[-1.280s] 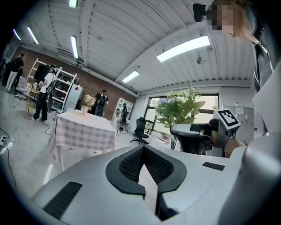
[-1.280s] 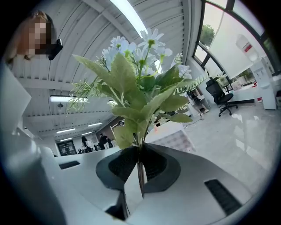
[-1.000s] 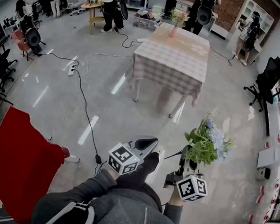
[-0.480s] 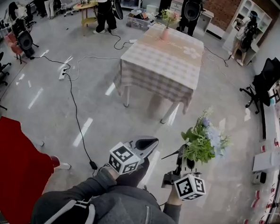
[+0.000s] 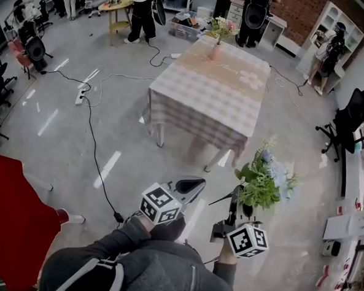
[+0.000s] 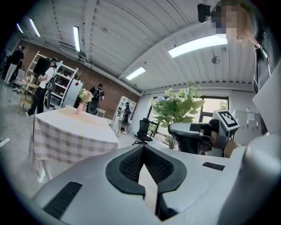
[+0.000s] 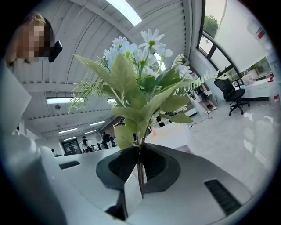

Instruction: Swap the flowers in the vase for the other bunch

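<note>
A pink vase [image 5: 216,51] with pale flowers [image 5: 222,26] stands at the far end of a table with a checked cloth [image 5: 197,100], well ahead of me. My right gripper [image 5: 234,199] is shut on the stems of a second bunch [image 5: 265,179] of blue and white flowers with green leaves, held upright. In the right gripper view the stems [image 7: 140,165] are pinched between the jaws and the blooms [image 7: 140,52] fill the view. My left gripper [image 5: 195,184] is shut with nothing in it. The left gripper view shows its closed jaws, the table [image 6: 72,134] and the vase [image 6: 79,108] beyond.
Cables and a power strip [image 5: 82,96] trail over the floor left of the table. A red cloth-covered thing [image 5: 8,214] sits near left. Several people stand behind the table. An office chair [image 5: 353,115] and shelves [image 5: 334,25] line the right side.
Both grippers have been carried forward, so the table and vase now sit nearer and lower in the head view. The grip on the bunch is unchanged.
</note>
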Action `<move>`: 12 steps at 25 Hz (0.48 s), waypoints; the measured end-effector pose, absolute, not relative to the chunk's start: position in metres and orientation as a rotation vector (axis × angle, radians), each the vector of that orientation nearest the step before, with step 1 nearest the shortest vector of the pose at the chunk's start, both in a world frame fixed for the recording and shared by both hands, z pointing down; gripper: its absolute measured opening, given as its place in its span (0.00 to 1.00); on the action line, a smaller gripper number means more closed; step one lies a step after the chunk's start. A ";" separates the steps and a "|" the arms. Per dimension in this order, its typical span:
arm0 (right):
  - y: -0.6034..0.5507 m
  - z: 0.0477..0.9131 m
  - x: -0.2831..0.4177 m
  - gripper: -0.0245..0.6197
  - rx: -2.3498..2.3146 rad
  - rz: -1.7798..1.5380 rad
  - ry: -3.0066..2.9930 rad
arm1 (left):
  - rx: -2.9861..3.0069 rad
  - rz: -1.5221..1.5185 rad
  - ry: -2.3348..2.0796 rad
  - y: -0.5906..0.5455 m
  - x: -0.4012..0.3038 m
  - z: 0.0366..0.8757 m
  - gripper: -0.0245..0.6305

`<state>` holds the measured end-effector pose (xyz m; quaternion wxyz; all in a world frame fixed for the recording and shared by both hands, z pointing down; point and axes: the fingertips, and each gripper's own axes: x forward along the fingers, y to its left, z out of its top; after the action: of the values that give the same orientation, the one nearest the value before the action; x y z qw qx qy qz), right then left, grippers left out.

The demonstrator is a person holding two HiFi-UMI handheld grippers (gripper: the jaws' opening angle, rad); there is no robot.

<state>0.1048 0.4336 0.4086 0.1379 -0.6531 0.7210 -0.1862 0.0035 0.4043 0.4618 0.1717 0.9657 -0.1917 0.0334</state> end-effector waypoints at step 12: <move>0.314 0.396 0.150 0.09 -1.827 -0.537 2.175 | 2.693 0.084 -0.605 0.296 0.040 0.468 0.05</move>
<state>0.1505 0.3140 0.3963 0.1250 -0.6271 0.7464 -0.1844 0.0400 0.2965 0.4683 0.1888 0.9577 -0.2150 0.0299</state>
